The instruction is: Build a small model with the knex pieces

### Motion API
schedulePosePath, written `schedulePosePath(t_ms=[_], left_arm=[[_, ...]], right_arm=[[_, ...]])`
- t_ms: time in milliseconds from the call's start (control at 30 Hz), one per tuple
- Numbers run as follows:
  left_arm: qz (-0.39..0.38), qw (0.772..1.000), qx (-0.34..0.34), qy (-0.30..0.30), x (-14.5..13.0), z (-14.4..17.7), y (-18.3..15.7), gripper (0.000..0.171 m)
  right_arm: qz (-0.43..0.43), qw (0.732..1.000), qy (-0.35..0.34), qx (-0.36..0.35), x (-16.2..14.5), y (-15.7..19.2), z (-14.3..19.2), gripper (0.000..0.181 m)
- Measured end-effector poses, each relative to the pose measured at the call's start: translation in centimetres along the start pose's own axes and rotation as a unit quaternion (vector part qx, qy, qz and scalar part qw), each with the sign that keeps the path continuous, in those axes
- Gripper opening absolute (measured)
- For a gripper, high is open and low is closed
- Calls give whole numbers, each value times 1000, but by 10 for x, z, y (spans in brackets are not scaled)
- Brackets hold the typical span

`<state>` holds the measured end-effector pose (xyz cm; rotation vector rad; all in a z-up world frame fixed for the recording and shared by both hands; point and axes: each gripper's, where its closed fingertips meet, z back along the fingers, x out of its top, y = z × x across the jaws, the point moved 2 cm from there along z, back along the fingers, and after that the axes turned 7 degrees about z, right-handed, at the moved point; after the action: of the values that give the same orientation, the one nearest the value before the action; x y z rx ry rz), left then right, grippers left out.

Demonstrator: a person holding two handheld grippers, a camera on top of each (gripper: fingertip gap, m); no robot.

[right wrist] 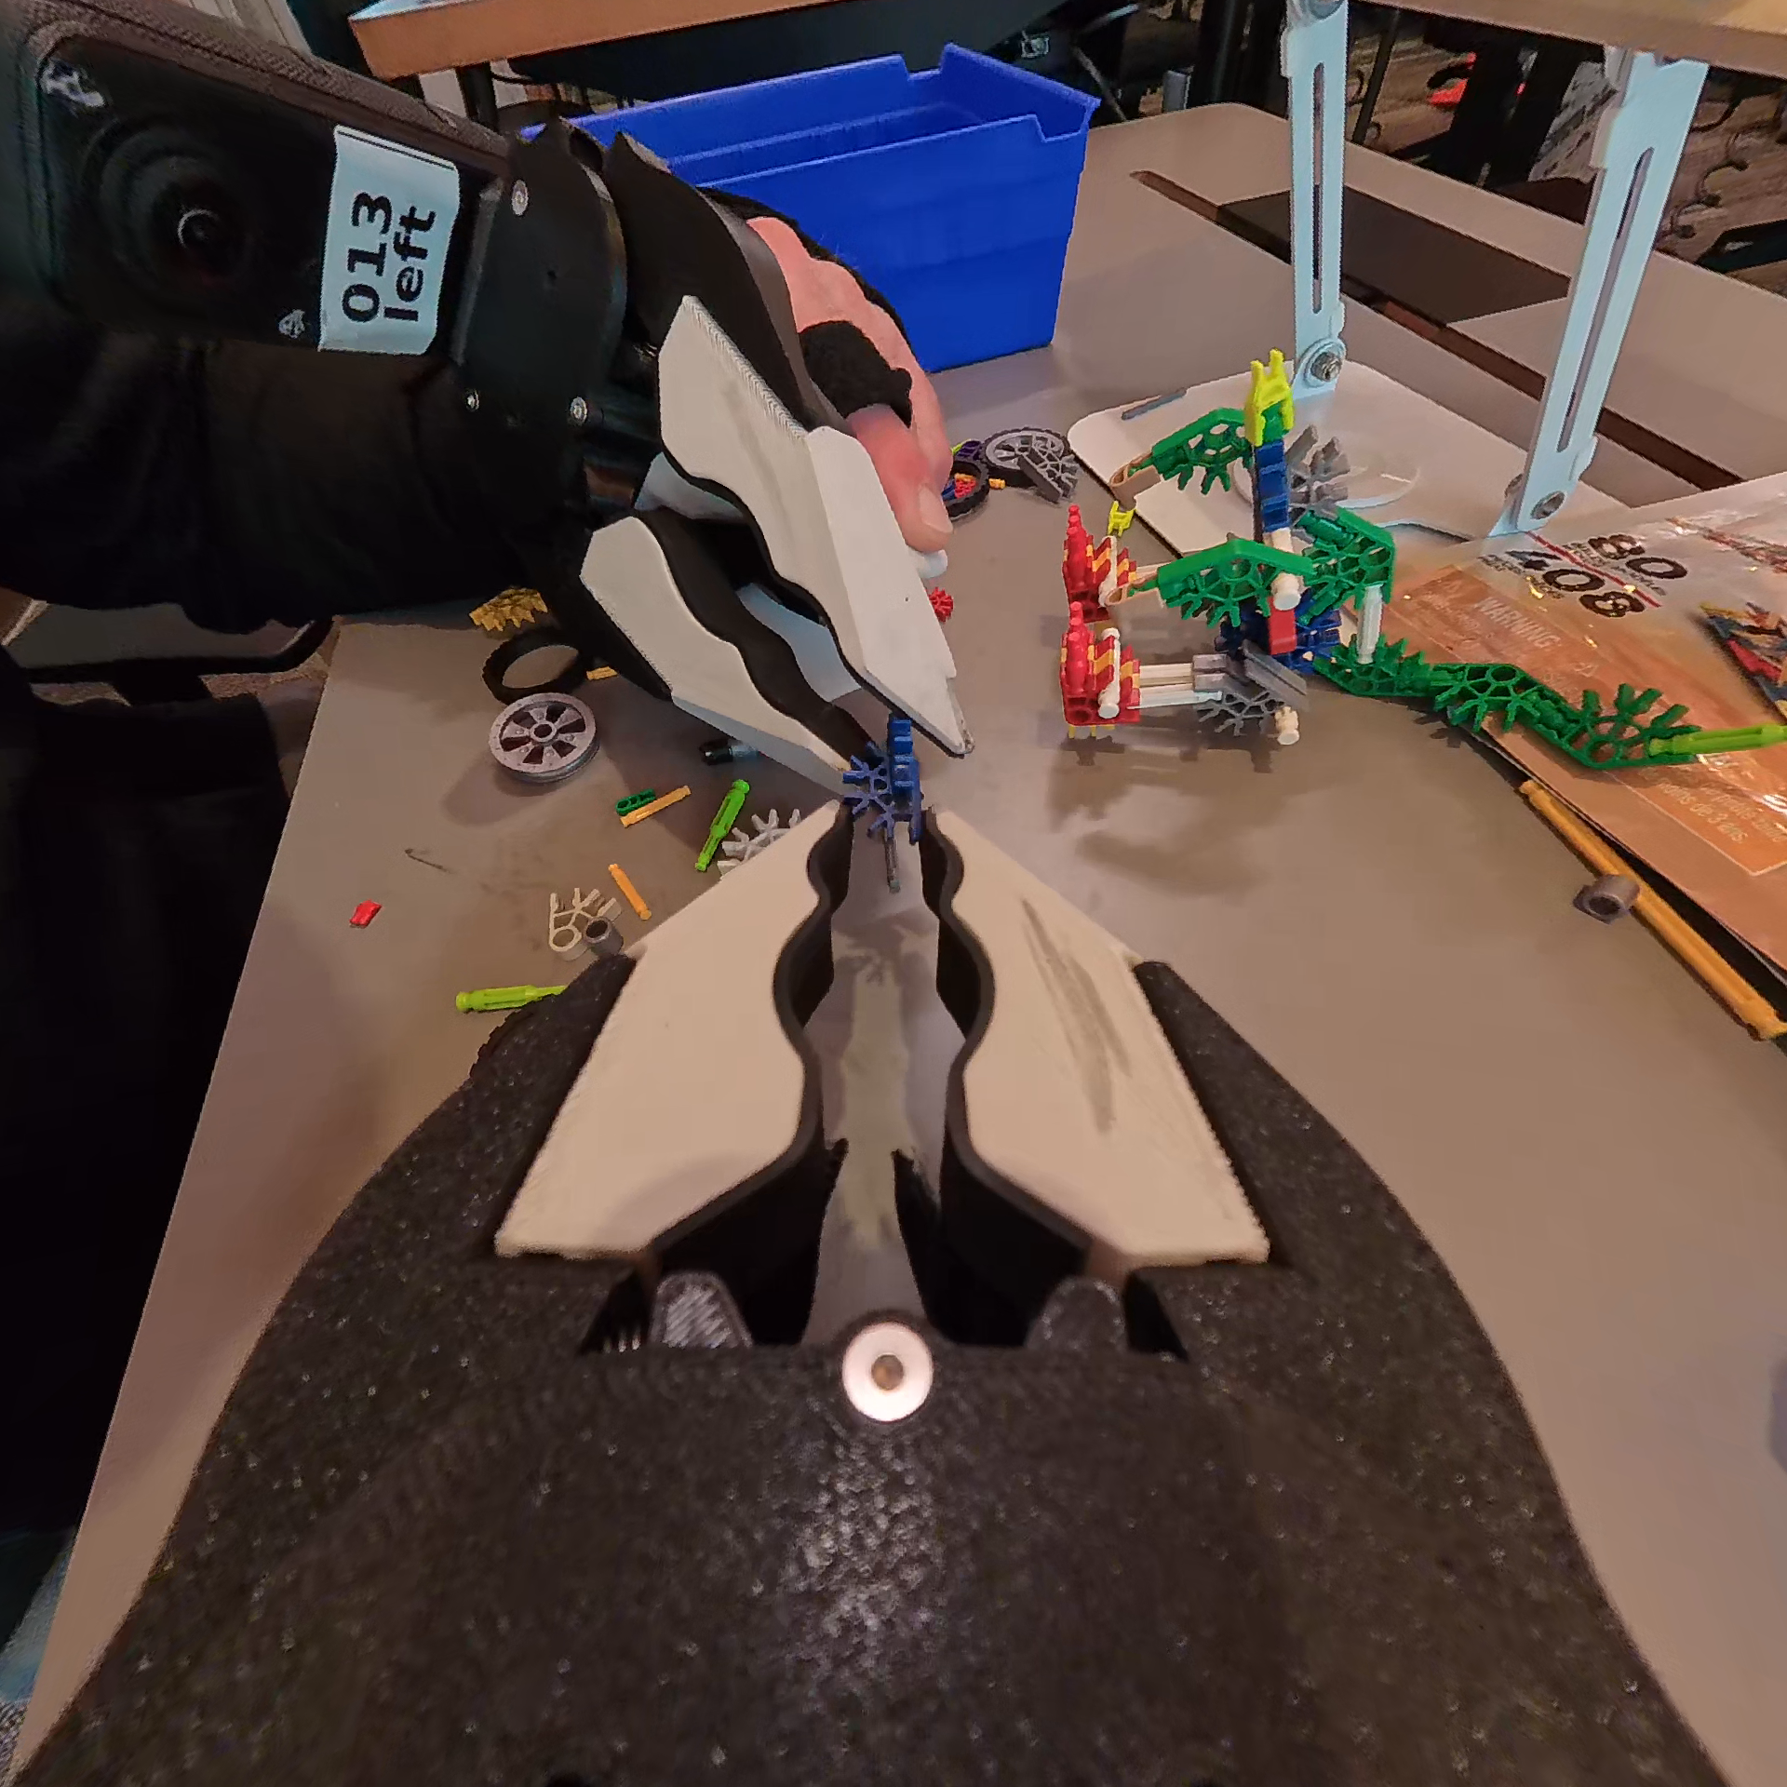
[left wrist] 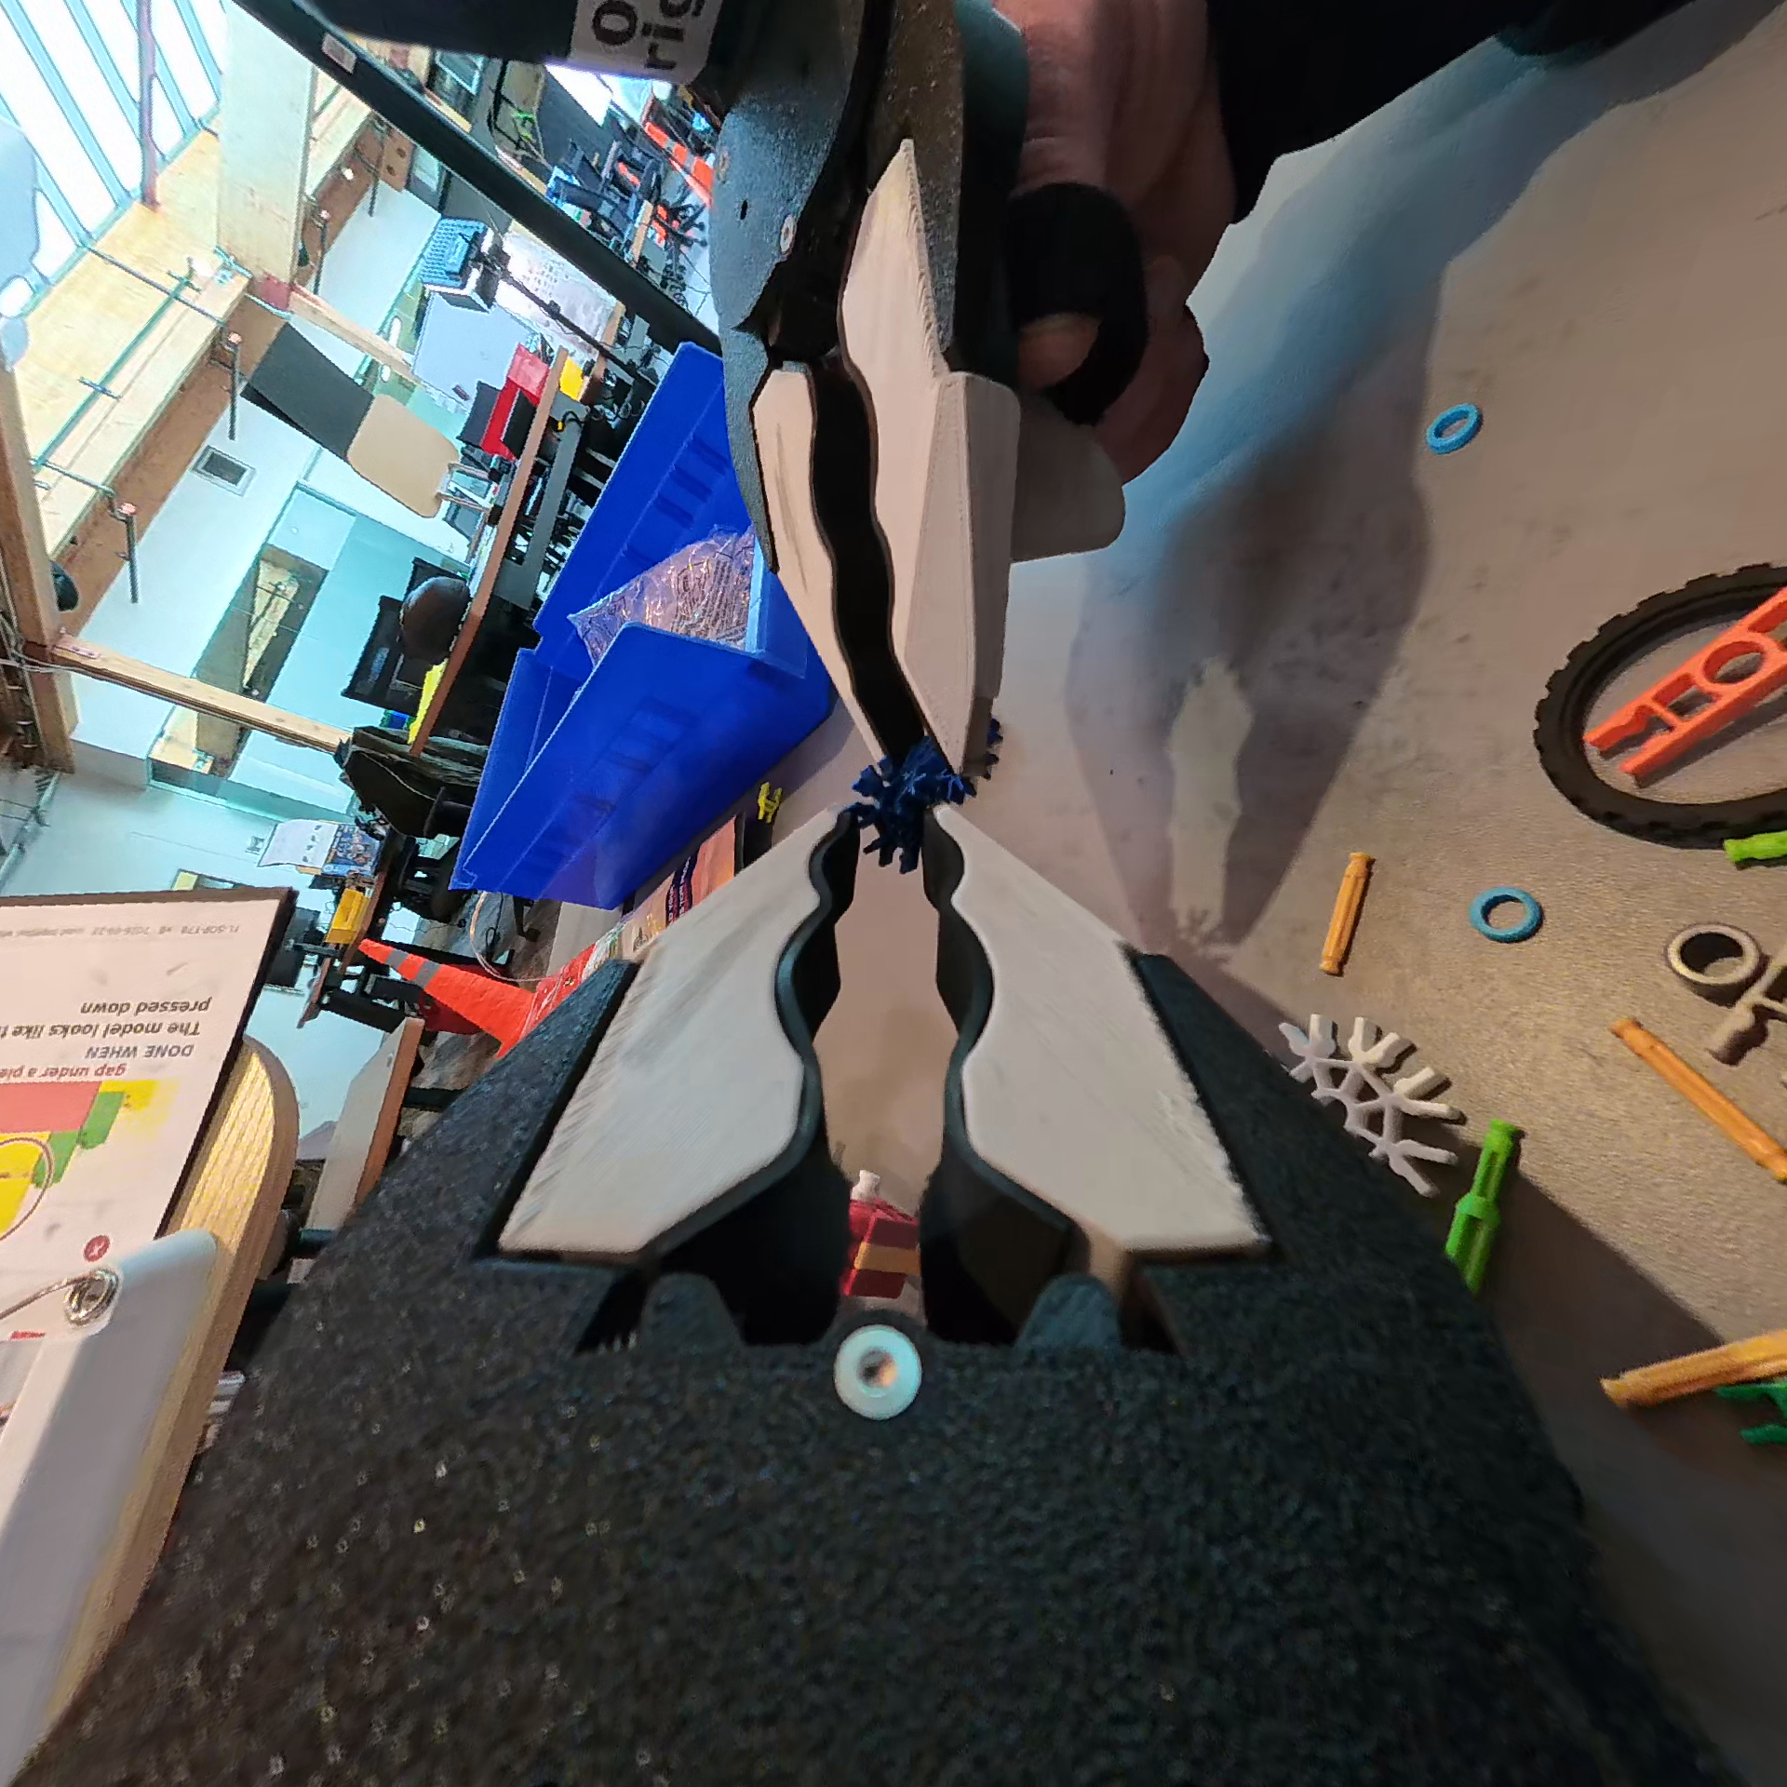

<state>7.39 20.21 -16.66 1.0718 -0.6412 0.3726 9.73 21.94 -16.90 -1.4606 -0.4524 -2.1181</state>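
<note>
Right wrist view, right gripper point(right wrist: 885, 832) and left gripper point(right wrist: 904, 759) meeting tip to tip, both sets of jaws pinching a blue snowflake connector cluster point(right wrist: 885, 788) above the grey table point(right wrist: 1257, 967), built construction-toy model point(right wrist: 1247, 580) beyond, blue bin point(right wrist: 870, 164) behind.

Both views bright, daylight-balanced. In the left wrist view, tall windows point(left wrist: 87, 126) at upper left blow out to near white; light falls from that side. Soft-edged shadows of the tongs and a hand lie across the grey worktop point(left wrist: 1354, 600). Strong fisheye: bench edges and shelves bow toward the frame borders, horizon tilted hard. Near black housing point(left wrist: 870, 1547) soft, slightly blurred; mid-distance sharp. In the right wrist view, even overhead light, faint sheen on the worktop point(right wrist: 1209, 967), mild glare on a plastic bag point(right wrist: 1547, 619). Left margin dark.
</note>
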Motion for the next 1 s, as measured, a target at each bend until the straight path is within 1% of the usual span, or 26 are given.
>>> schedulePosePath(t_ms=[267,433,500,633,700,867,1000], left_arm=[[-11,1000,18,0,0,-1,3,14],[-11,1000,22,-2,0,0,4,17],[-13,1000,23,-3,1,1,5,16],[-19,1000,18,-4,2,1,3,9],[-22,1000,19,-3,2,1,2,9],[-27,999,27,-6,5,1,3,16],[-36,999,27,-8,7,1,2,13]], right_arm=[[-8,1000,-16,6,5,0,3,12],[-10,1000,-14,8,4,0,4,12],[-12,1000,-12,11,3,1,4,12],[-18,1000,-14,17,3,2,5,12],[-21,999,-14,21,3,2,5,12],[-33,999,-18,36,3,5,6,12],[-43,998,-15,46,1,7,6,12]])
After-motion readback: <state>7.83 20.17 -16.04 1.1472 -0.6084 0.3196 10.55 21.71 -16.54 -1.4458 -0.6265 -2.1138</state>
